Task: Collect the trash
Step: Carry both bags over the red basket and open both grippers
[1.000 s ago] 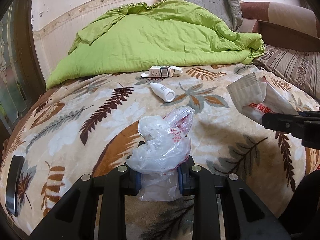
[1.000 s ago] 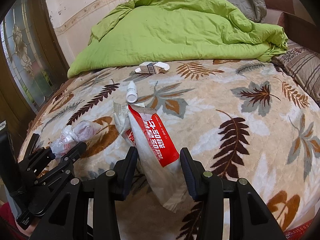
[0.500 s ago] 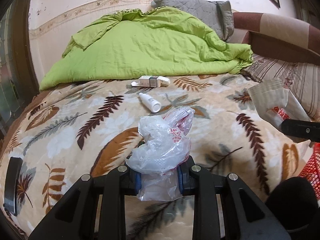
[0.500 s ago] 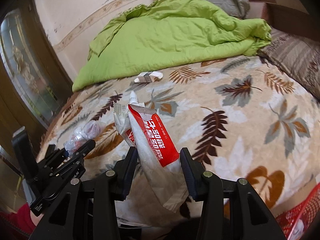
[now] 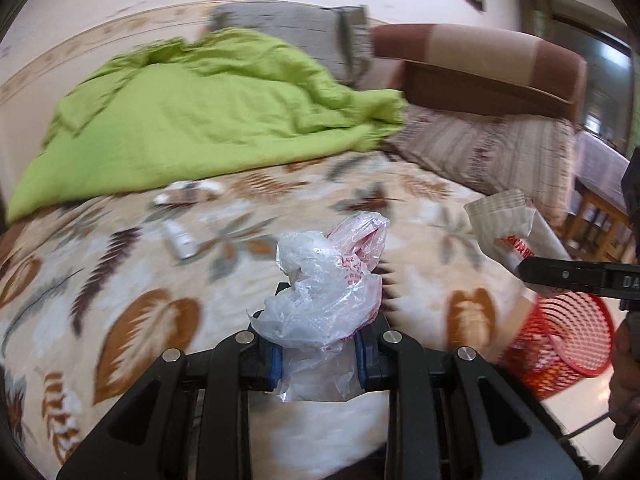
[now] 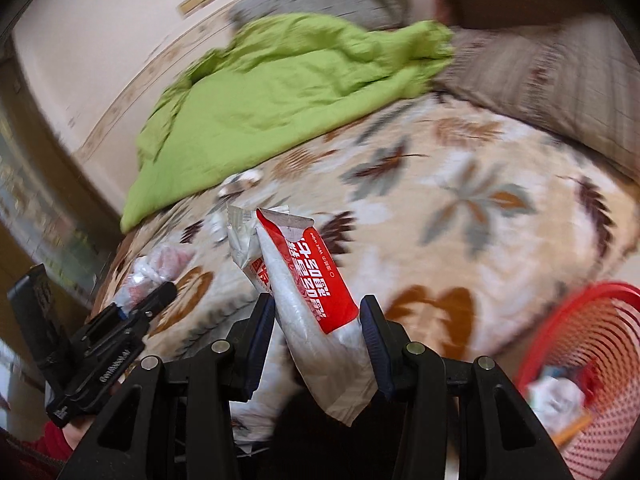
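Observation:
My left gripper [image 5: 318,344] is shut on a crumpled clear plastic bag [image 5: 328,288] with red print, held above the leaf-patterned bed. My right gripper [image 6: 320,320] is shut on a red-and-white wet-wipes packet [image 6: 316,292], which stands upright between its fingers. That packet [image 5: 504,232] also shows at the right of the left wrist view, just above a red mesh basket [image 5: 568,336]. The basket [image 6: 592,360] stands low to the right of the bed and holds some trash [image 6: 556,396]. A white bottle [image 5: 180,240] and a small carton [image 5: 188,196] lie on the bed.
A green duvet [image 5: 200,120] is heaped at the far side of the bed, with grey and striped pillows [image 5: 480,152] and a brown headboard [image 5: 480,68] behind. A hand [image 5: 624,360] grips the right tool. Wooden furniture [image 5: 596,208] stands at the far right.
Both grippers have swung right and back from the bed, each keeping its load. The red basket has come into view at the lower right. The views are motion-blurred.

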Available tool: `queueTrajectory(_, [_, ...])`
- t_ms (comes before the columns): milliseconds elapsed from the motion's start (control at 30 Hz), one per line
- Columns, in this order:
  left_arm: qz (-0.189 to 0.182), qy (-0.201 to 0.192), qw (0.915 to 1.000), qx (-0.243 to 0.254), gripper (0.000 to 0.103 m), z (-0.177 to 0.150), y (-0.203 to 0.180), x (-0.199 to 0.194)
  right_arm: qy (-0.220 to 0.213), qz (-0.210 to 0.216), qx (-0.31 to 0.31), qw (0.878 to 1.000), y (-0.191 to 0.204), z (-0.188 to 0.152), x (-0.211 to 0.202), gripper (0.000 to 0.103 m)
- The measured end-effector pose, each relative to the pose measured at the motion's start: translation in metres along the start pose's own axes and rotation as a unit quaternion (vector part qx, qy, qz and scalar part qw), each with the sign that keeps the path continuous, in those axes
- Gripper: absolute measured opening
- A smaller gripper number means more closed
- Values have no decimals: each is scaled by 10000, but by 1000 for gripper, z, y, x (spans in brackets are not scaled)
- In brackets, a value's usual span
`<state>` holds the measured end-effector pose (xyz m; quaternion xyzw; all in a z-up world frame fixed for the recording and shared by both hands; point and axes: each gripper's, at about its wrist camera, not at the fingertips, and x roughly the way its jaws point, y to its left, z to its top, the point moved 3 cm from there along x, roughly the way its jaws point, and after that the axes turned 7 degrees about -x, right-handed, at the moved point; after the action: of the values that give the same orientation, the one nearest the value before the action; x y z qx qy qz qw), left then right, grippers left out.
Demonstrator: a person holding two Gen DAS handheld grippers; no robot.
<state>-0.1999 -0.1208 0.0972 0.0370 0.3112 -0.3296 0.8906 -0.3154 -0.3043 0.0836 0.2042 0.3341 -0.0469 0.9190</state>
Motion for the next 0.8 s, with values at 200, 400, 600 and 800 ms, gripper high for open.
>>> queueTrajectory(200, [-872, 180, 9941, 617, 26, 8, -81, 6, -329, -747, 735, 9939, -77, -19, -69, 48])
queueTrajectory(400, [-1781, 622, 9775, 949, 26, 7, -157, 16, -599, -1326, 1329, 9804, -137, -40, -124, 48])
queueTrajectory(600, [-2209, 992, 9630, 1182, 26, -2, -211, 31, -674, -1603, 1691, 9701, -170, -52, -144, 48])
queueTrajectory(800, [-2788, 1597, 9399, 1153, 30, -16, -257, 54, -575, -1919, 1797, 9631, -184, -59, -145, 50])
